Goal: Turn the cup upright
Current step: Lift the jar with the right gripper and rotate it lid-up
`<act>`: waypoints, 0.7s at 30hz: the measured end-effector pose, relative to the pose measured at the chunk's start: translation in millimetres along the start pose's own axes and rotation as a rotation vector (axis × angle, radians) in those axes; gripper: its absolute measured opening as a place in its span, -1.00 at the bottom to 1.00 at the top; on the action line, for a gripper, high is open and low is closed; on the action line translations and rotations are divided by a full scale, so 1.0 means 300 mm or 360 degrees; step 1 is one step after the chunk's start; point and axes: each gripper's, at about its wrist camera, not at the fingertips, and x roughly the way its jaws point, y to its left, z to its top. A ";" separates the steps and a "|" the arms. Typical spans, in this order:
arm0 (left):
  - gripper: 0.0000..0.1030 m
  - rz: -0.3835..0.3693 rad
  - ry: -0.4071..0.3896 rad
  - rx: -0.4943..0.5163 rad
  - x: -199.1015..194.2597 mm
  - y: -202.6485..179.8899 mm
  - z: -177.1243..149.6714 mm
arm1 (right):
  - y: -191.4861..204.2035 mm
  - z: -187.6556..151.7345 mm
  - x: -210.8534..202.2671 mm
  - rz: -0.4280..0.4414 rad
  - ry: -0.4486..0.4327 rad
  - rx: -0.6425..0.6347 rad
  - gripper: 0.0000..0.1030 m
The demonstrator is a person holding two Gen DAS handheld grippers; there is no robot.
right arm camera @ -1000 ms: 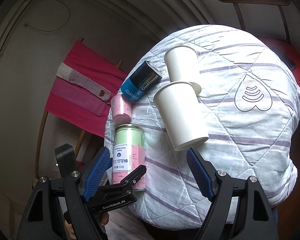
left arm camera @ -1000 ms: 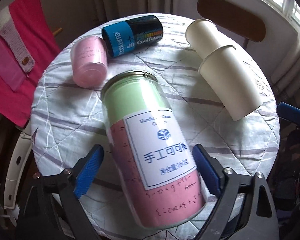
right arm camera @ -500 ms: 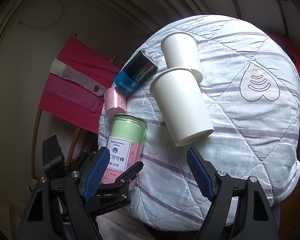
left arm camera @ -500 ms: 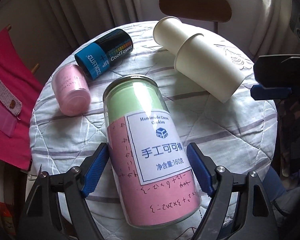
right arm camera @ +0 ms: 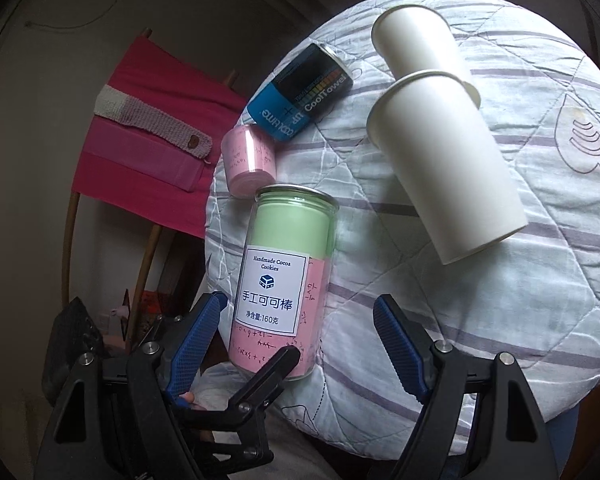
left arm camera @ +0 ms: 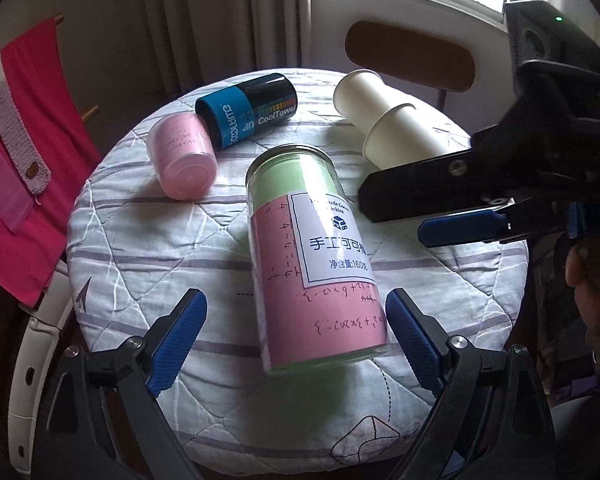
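Two white paper cups (left arm camera: 395, 128) lie on their sides on the round table, one partly behind the other; they also show in the right wrist view (right arm camera: 443, 148). A tall green-and-pink cookie jar (left arm camera: 311, 256) lies on its side between my left gripper's open fingers; it also shows in the right wrist view (right arm camera: 284, 276). My left gripper (left arm camera: 296, 340) is open around the jar's base without touching it. My right gripper (right arm camera: 296, 336) is open and empty above the table's near edge, right of the jar, and it shows from the side in the left wrist view (left arm camera: 459, 216).
A small pink jar (left arm camera: 182, 156) and a blue-black CoolTowel can (left arm camera: 248, 108) lie on their sides at the table's far left. The table wears a striped quilted cover (left arm camera: 148, 248). A wooden chair back (left arm camera: 411, 56) stands behind. A pink cloth (left arm camera: 16, 152) hangs left.
My left gripper has opened wider and drawn back a little from the jar. My right gripper has moved in over the table, closer to the cups and jar.
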 end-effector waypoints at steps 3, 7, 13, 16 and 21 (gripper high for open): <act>0.86 -0.0018 -0.0020 -0.0034 -0.005 0.016 -0.018 | 0.013 0.022 0.060 -0.0021 0.0083 0.0041 0.56; 0.87 -0.0072 -0.0036 -0.0064 -0.007 0.036 -0.031 | 0.034 0.052 0.119 0.0003 0.0132 0.0097 0.56; 0.90 -0.0106 -0.0050 -0.0051 -0.010 0.039 -0.036 | 0.039 0.099 0.191 -0.0058 0.0159 0.0181 0.56; 0.92 -0.0108 -0.0049 -0.0034 -0.006 0.035 -0.040 | 0.034 0.106 0.215 -0.0060 0.0180 0.0184 0.56; 0.92 -0.0117 -0.0048 -0.0061 0.012 0.056 -0.042 | 0.044 0.099 0.210 -0.0023 0.0148 0.0106 0.38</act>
